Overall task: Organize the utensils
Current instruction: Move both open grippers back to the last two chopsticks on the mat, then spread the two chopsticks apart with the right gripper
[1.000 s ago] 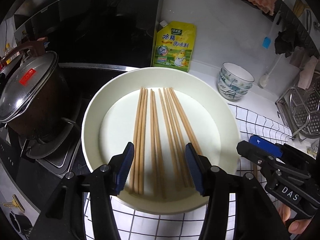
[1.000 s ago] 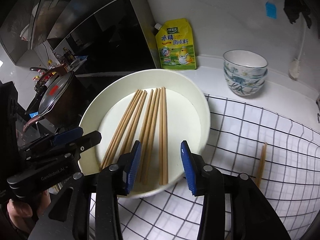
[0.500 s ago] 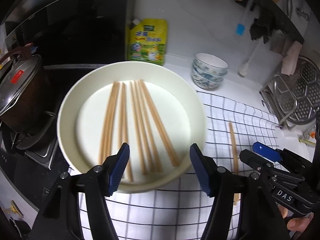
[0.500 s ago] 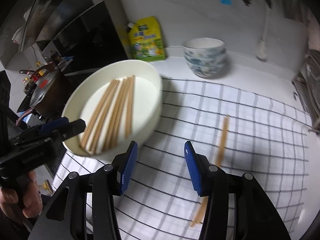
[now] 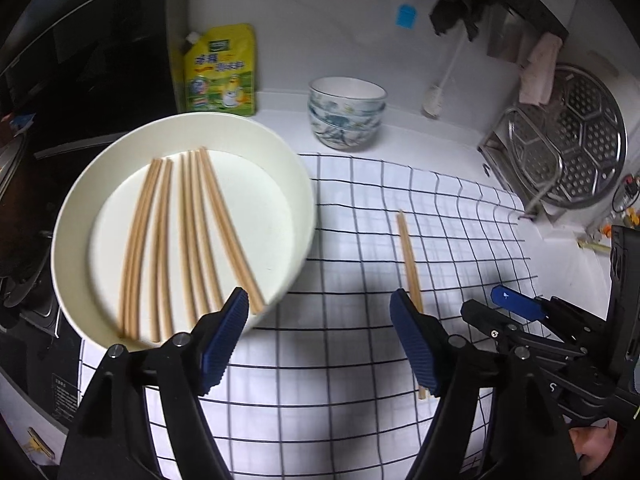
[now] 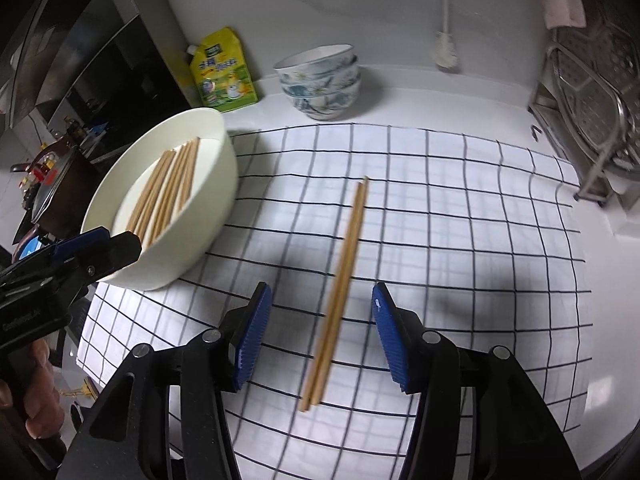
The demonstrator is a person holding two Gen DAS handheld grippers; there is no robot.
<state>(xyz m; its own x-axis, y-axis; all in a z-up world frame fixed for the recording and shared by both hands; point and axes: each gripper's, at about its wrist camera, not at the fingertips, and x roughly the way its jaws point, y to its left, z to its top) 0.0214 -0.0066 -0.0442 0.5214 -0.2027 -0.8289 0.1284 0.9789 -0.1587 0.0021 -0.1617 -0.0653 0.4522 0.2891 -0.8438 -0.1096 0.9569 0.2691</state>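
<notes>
Both grippers had swung right, away from the white bowl [image 6: 192, 216] of chopsticks [image 5: 188, 236]. Right gripper [image 6: 320, 332], jaws open and empty, straddled the stray chopstick pair [image 6: 344, 276] on the checked cloth [image 6: 460, 216]; closing on it seemed next. Left gripper [image 5: 316, 336] hung open too.

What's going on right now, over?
Left gripper and right gripper open, empty. Chopstick pair on checked cloth, others in white bowl. Nothing in the way.

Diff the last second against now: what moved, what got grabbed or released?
Both grippers swung right, off the white bowl. The right gripper now straddles the chopstick pair on the checked cloth; the left gripper hangs open over the cloth. Nothing grabbed or released. Bowl, its chopsticks and the pair stayed put.
</notes>
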